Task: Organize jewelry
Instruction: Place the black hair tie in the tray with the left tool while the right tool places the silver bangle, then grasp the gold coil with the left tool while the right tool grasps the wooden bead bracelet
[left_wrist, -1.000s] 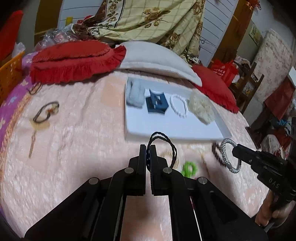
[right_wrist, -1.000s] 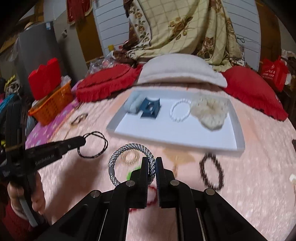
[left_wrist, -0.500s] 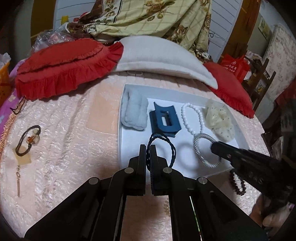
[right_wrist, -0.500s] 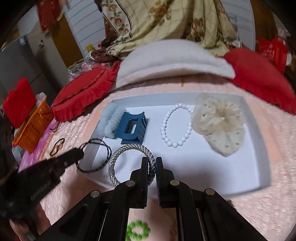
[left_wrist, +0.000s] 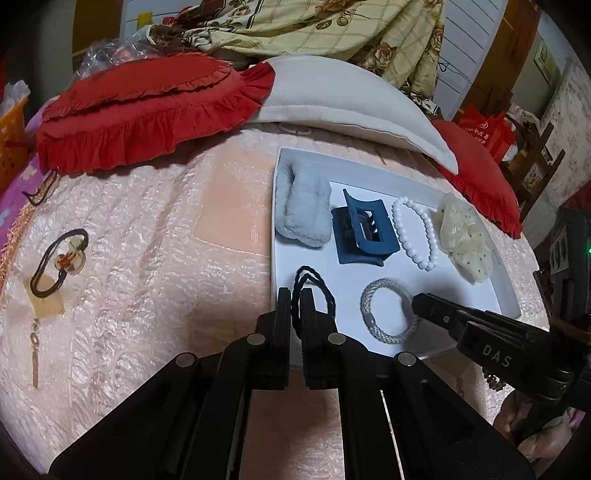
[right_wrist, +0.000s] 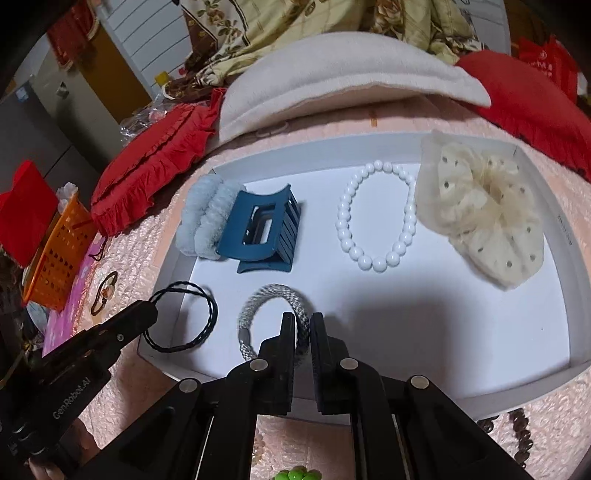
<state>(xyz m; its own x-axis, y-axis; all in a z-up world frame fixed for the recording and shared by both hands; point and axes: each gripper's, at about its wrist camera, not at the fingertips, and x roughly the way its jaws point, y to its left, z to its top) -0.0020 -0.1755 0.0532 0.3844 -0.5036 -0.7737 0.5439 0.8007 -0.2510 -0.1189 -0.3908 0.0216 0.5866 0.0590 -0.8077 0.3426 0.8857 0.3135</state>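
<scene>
A white tray (left_wrist: 506, 295) (right_wrist: 565, 236) lies on the pink bedspread. In it are a grey fluffy scrunchie (left_wrist: 303, 206) (right_wrist: 201, 218), a blue claw clip (left_wrist: 364, 232) (right_wrist: 262, 229), a white bead bracelet (left_wrist: 415, 230) (right_wrist: 376, 218) and a cream scrunchie (left_wrist: 465, 236) (right_wrist: 480, 210). My left gripper (left_wrist: 294, 295) (right_wrist: 149, 310) is shut on a black braided hair tie (left_wrist: 321, 288) (right_wrist: 192, 317) over the tray's near left corner. My right gripper (right_wrist: 303, 319) (left_wrist: 415, 301) is shut on a grey woven bracelet (right_wrist: 275, 295) (left_wrist: 384, 314) low over the tray's front.
A brown hair tie with an amber charm (left_wrist: 61, 262) (right_wrist: 105, 291) and a thin chain (left_wrist: 35, 347) lie left on the bedspread. A green beaded ring (right_wrist: 293, 474) and dark bead bracelet (right_wrist: 517, 435) lie before the tray. Red cushions (left_wrist: 147, 110), a white pillow (left_wrist: 351, 107) and an orange basket (right_wrist: 59, 251) border the bed.
Both grippers moved forward and down with their loops. The hair tie and the grey bracelet now hang low over the tray's front part, side by side.
</scene>
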